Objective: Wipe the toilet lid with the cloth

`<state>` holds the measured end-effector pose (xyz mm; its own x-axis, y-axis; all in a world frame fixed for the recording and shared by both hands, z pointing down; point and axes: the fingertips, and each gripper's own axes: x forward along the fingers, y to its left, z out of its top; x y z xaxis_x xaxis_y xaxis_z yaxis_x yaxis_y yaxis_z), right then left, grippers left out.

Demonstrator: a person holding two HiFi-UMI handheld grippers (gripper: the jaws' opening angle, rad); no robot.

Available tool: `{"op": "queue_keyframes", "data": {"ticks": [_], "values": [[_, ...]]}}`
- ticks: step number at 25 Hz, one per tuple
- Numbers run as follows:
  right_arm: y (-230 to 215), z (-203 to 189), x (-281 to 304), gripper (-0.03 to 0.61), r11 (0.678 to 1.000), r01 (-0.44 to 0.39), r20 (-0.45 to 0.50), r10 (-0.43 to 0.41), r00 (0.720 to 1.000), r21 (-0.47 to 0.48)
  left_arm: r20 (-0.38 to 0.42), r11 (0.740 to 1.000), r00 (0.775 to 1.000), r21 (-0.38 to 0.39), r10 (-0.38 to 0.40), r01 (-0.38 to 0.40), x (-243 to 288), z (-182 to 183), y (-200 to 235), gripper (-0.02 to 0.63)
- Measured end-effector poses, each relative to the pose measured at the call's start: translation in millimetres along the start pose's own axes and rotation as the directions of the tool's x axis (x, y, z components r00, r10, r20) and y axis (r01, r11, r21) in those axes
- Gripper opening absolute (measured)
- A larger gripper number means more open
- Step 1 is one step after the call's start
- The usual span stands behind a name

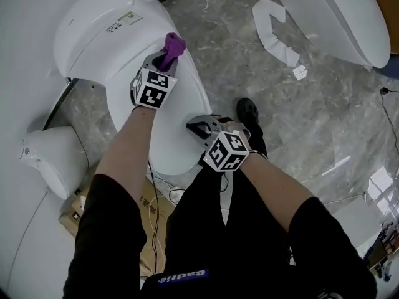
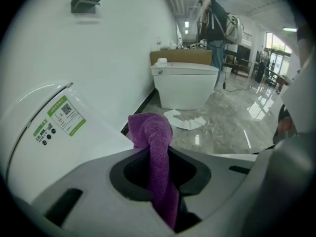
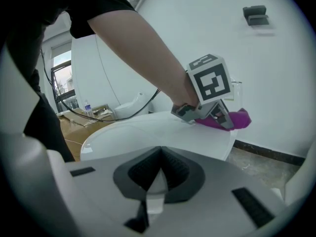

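Observation:
A purple cloth is pinched in my left gripper, which rests at the far end of the white closed toilet lid, near the tank. In the left gripper view the cloth runs up between the shut jaws and bunches above them. From the right gripper view the cloth pokes out past the left gripper onto the lid. My right gripper hovers over the lid's near right side, jaws shut with nothing between them.
The white tank with a green label stands behind the lid. Another toilet and torn white paper sit on the marble floor to the right. A cardboard box and cables lie left of my legs.

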<state>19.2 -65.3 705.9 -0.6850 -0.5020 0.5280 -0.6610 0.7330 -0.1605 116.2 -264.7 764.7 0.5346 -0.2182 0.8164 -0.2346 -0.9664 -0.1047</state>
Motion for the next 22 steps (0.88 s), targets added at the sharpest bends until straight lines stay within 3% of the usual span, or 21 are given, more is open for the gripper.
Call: {"op": "queue_keyframes", "data": {"ticks": [5, 10, 17, 22], "values": [[-1.7, -5.0, 0.7, 0.028, 0.998, 0.058, -0.020, -0.058, 0.998, 0.019, 0.004, 0.993, 0.997, 0.084, -0.082, 0.082, -6.6, 5.4, -39.3, 0.084], [-1.6, -12.7, -2.6, 0.028, 0.994, 0.109, -0.061, -0.108, 0.992, 0.009, -0.007, 0.991, 0.998, 0.116, -0.066, 0.067, -36.2, -27.4, -36.2, 0.083], [-4.6, -18.6, -1.1, 0.028, 0.988, 0.154, -0.144, -0.153, 0.978, -0.004, -0.067, 0.997, 0.995, -0.029, 0.069, -0.071, -97.9, -130.0, 31.6, 0.084], [-8.3, -22.5, 2.9, 0.028, 0.990, 0.139, -0.193, -0.140, 0.971, -0.019, -0.123, 0.961, 0.976, -0.188, 0.181, -0.202, -135.7, -200.6, 73.5, 0.083]]}}
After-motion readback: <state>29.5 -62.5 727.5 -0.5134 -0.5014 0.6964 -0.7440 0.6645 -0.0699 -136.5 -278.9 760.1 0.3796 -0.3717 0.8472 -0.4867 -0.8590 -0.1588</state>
